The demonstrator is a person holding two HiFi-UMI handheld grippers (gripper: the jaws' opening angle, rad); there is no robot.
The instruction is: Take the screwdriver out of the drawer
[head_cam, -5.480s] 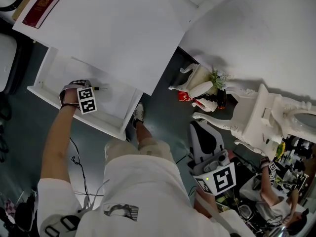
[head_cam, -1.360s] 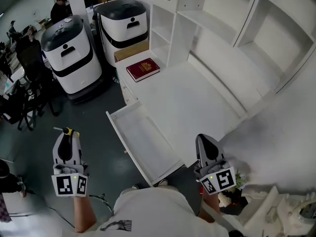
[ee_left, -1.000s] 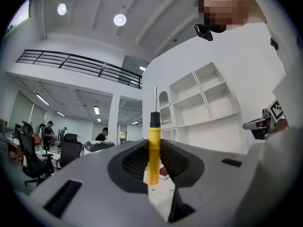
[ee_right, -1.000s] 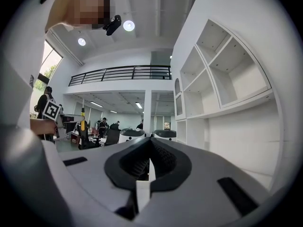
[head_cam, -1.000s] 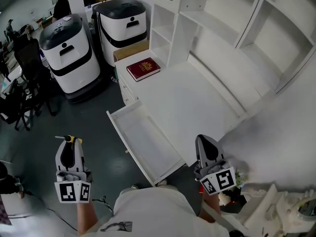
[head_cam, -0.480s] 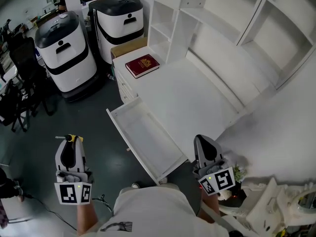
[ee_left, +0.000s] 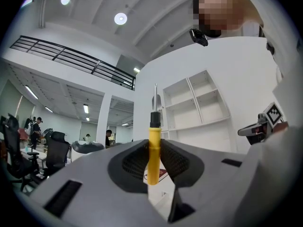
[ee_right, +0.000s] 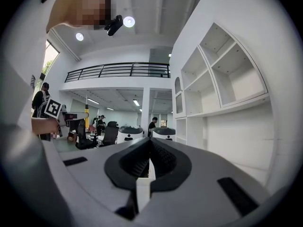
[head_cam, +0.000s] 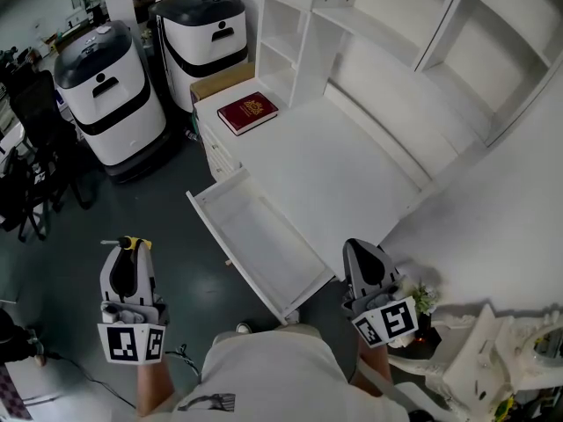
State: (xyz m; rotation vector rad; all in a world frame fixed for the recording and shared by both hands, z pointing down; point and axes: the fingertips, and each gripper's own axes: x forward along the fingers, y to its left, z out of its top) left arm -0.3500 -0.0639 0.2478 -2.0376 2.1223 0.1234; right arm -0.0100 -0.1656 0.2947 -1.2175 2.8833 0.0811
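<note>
Fingers (ee_left: 134, 163) of the left gripper (head_cam: 127, 257) pinch the screwdriver (ee_left: 154, 148) by its yellow handle, shaft upright, well left of the open drawer (head_cam: 204, 207); the right gripper (ee_right: 150, 157) is closed, empty.

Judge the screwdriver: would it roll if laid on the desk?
Probably: the screwdriver has a round, smooth-looking yellow handle, and the desk looks flat. Likely stiff and light: the left gripper pinches only the handle, and the shaft stands out straight.
</note>
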